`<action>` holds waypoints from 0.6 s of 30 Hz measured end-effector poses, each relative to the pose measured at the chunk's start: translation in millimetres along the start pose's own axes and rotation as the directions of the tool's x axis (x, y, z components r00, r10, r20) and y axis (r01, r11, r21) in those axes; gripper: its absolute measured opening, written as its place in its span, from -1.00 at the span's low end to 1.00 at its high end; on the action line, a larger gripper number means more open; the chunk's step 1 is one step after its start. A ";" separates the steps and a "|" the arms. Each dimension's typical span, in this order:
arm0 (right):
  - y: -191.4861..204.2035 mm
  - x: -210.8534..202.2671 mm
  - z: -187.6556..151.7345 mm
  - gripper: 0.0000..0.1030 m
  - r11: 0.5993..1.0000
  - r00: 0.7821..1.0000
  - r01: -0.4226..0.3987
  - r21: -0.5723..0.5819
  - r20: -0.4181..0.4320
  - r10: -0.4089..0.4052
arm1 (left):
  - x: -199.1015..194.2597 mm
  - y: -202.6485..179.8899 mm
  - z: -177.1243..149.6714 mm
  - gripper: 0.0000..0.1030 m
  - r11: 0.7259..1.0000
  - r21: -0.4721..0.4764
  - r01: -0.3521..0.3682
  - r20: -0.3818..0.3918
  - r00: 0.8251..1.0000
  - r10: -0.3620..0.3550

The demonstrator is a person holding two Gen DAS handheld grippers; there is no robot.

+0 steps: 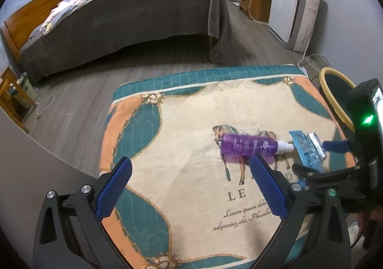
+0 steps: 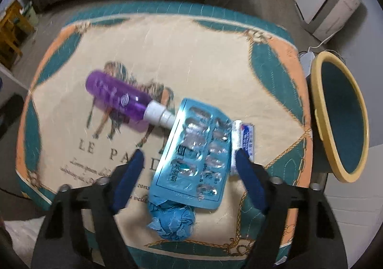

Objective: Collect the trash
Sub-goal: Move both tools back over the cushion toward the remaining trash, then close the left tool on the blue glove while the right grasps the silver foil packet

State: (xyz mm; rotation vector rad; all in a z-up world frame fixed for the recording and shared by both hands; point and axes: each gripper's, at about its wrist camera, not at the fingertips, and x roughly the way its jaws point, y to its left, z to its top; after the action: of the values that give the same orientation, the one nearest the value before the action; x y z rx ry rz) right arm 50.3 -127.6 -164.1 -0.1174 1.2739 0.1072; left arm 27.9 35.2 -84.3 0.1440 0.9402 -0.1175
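Note:
A purple bottle [image 1: 249,145] [image 2: 119,101] with a white cap lies on the patterned cloth [image 1: 186,130] [image 2: 167,53]. Beside it lie a blue blister pack [image 2: 194,154] [image 1: 308,149], a small white wrapper [image 2: 243,139] and a crumpled blue ball [image 2: 173,221]. My right gripper [image 2: 189,161] is open, its fingers either side of the blister pack, just above it. My left gripper [image 1: 191,170] is open and empty, a little short of the bottle. The right gripper's blue fingertip [image 1: 335,145] shows in the left wrist view next to the blister pack.
A bin with a yellow rim [image 2: 335,113] [image 1: 332,94] stands off the cloth's right edge. A bed with a grey cover [image 1: 124,12] lies beyond, with a white appliance [image 1: 292,8] and wooden nightstands by the walls. Cables run over the floor.

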 end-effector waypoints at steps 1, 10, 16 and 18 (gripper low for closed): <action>1.1 2.8 -1.3 -0.05 1.000 1.000 0.010 -0.009 -0.016 -0.010 | 1.4 -0.7 -0.3 0.90 1.000 0.004 0.002 -0.004 1.000 -0.002; -33.5 -24.4 -5.5 -0.80 0.998 0.999 -0.034 0.057 0.022 0.033 | 7.5 -30.5 -3.4 0.90 0.995 0.083 0.063 -0.025 0.998 -0.061; -56.0 -23.5 -13.1 -0.80 0.995 0.998 -0.063 0.079 0.016 0.062 | 10.8 -62.1 -13.9 0.90 0.982 0.094 0.164 -0.069 0.985 -0.158; -59.9 -22.2 -13.5 -0.80 0.994 0.997 -0.072 0.085 0.020 0.071 | 11.0 -76.1 -17.4 0.90 0.976 0.127 0.179 -0.080 0.982 -0.170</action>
State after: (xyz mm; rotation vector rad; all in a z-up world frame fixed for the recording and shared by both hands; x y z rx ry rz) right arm 39.8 -189.2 -145.1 0.0027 1.2636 0.1152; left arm 8.1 -37.1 -108.8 0.1905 1.0135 -0.3404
